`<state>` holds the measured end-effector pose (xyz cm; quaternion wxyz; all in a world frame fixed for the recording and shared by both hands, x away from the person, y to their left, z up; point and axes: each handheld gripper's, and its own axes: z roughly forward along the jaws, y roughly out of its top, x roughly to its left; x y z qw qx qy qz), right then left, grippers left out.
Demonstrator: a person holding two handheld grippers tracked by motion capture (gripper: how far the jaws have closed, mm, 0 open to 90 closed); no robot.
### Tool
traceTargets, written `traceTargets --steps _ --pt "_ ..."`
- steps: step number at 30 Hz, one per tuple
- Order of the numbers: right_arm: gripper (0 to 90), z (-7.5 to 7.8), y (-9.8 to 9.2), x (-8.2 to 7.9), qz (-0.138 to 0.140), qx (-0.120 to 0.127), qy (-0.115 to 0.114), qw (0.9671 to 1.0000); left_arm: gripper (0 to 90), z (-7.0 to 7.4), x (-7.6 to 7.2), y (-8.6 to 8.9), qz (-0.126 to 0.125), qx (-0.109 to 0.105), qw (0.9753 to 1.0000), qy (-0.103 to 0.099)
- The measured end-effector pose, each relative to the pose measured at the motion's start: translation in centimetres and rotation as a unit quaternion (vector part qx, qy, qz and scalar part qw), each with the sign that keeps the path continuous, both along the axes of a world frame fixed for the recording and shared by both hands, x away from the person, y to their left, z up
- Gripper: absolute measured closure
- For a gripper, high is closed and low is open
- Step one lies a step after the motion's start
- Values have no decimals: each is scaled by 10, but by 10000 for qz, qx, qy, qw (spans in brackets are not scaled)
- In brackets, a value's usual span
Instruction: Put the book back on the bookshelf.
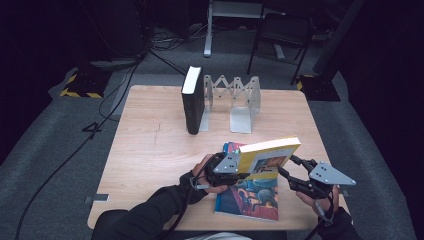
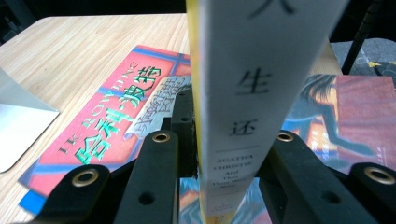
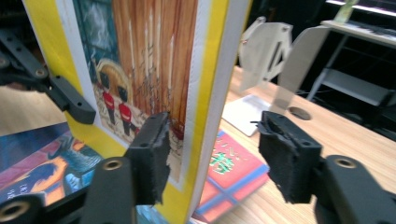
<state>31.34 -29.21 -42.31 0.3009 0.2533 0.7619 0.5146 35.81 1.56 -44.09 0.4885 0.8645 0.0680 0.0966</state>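
Left gripper (image 1: 235, 167): we see it clamped on the spine end of the yellow book (image 1: 267, 152); in the left gripper view the jaws press both sides of the book (image 2: 243, 102), no gap.
Right gripper (image 1: 295, 176): at the book's other end, jaws spread. In the right gripper view one pad touches the front cover (image 3: 140, 70); the other pad stands apart from the book w/ clear air between. So we call it spread, not pinching.
Yellow book: held up on edge, tilted, just above the colourful book (image 1: 248, 195); spine w/ white strip + printed characters faces the left gripper's camera.
Colourful book: lies flat on the table (image 1: 150, 145), right under the yellow book; red/blue cover shows in the left gripper view (image 2: 112, 121) and the right gripper view (image 3: 231, 175).
Bookend rack (image 1: 235, 100): metal, accordion type, well beyond the yellow book, toward the table's far edge.
Black book (image 1: 192, 100): upright, touching the rack's left plate, well apart from the yellow book.
Hands: we see a dark-sleeved forearm (image 1: 145, 215) behind the left gripper, near side of the yellow book.
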Motion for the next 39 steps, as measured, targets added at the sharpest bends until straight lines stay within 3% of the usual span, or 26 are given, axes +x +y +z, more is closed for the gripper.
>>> traceTargets --steps 4,5,9,12,17,20,24,39 --pt "416 -6 11 5 279 -207 159 9993 742 -1 -3 4 -1 -35 10000 23" --pt "418 -11 19 7 395 -446 213 9980 739 -2 -4 5 -8 -77 10000 6" --pt "419 -16 29 8 571 -681 172 9959 713 -4 -4 6 -3 -192 9997 119" --pt "438 -15 29 9 611 -633 186 9960 690 -4 -3 5 15 -285 9994 204" --pt "475 -15 27 10 629 -519 273 9963 624 1 -4 5 200 -675 9973 219" --pt "483 -15 26 11 650 -482 303 9963 583 5 -3 6 263 -741 9968 133" --pt "486 -14 27 13 608 -472 335 9965 578 13 -2 6 278 -922 9953 112" --pt "487 -13 29 16 568 -464 333 9967 542 39 2 4 317 -1265 9914 -65"
